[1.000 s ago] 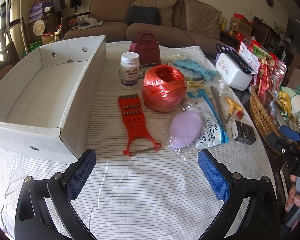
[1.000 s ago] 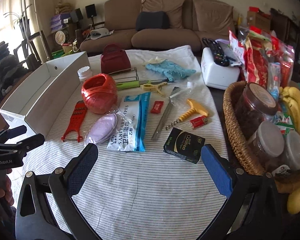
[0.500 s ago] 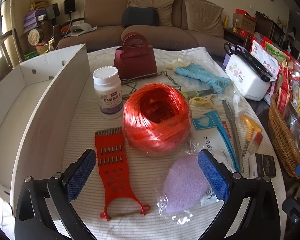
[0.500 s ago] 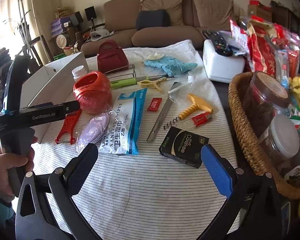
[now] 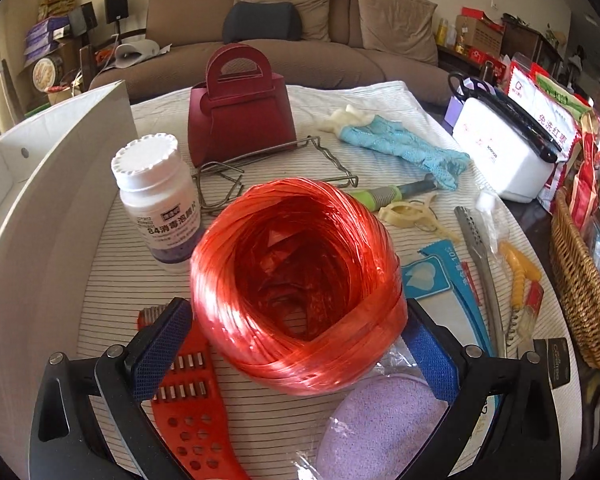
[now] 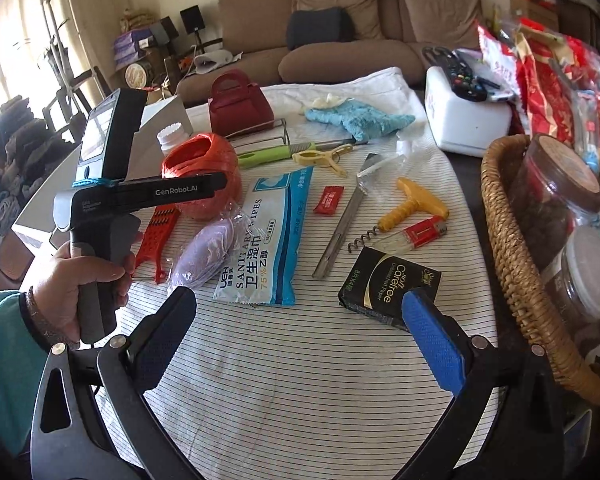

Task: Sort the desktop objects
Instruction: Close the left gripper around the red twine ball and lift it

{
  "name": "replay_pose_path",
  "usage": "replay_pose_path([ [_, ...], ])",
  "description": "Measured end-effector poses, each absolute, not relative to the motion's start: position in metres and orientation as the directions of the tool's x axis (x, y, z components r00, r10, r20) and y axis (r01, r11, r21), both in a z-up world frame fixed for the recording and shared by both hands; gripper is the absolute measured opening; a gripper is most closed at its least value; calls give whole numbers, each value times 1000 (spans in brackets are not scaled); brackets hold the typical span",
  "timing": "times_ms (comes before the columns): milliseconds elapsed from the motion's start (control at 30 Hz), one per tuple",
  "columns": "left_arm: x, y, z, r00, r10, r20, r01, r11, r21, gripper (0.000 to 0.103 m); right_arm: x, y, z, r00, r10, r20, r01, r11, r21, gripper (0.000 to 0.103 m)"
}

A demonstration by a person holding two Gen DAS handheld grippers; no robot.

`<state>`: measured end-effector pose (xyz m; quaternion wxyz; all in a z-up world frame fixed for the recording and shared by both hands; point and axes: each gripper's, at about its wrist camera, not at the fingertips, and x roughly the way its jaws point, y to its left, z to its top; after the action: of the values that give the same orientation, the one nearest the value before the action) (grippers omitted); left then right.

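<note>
The left gripper (image 5: 296,344) has its fingers spread around the twine ball (image 5: 296,280) on the worktop (image 5: 116,264), pads not yet touching. Squeezed, the slick ball may squash or roll into the bottle (image 5: 156,200). The right gripper (image 6: 300,336) hovers spread, holding nothing.

Over the last second the left gripper (image 5: 296,344) advanced across the bench (image 5: 140,276) from its near edge to the red twine ball (image 5: 296,284), which came to sit between its wide-spread pads (image 5: 160,348), one over the grater (image 5: 188,408) and the other over the purple pouch (image 5: 384,428). In the right wrist view, the left hand (image 6: 80,280) and its tool rose into view beside the ball (image 6: 202,172). The right gripper (image 6: 296,344) edged forward slightly, jaws unchanged.
</note>
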<state>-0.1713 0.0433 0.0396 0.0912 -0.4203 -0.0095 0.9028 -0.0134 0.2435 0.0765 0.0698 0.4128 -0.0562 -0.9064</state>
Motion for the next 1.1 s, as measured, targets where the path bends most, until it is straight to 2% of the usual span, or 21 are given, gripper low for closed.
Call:
replay_pose_path([
  [133,-178,42,32,-623,159,-766,-138,-986,-92,103,-15,245,74,-639,-170,-750,76,-984,159,103],
  [300,-182,29,33,-622,223,-751,-138,-975,-175,98,-17,247,73,-634,-182,-752,71,-982,177,103],
  [467,-171,29,45,-646,212,-733,-166,-977,-136,97,-19,245,73,-630,-203,-749,74,-976,203,103],
  [567,-159,25,51,-654,241,-717,-190,-970,-153,97,-21,250,77,-639,-228,-735,63,-967,245,103],
  [800,-129,21,55,-653,308,-692,-261,-949,-176,97,-95,242,97,-599,-416,-684,121,-892,436,103],
  [933,-111,25,64,-660,327,-677,-321,-937,-140,97,-151,225,85,-473,-553,-685,128,-813,568,103],
  [1100,-91,24,84,-677,378,-631,-367,-917,-155,97,-172,200,62,-363,-629,-687,130,-765,631,103],
])
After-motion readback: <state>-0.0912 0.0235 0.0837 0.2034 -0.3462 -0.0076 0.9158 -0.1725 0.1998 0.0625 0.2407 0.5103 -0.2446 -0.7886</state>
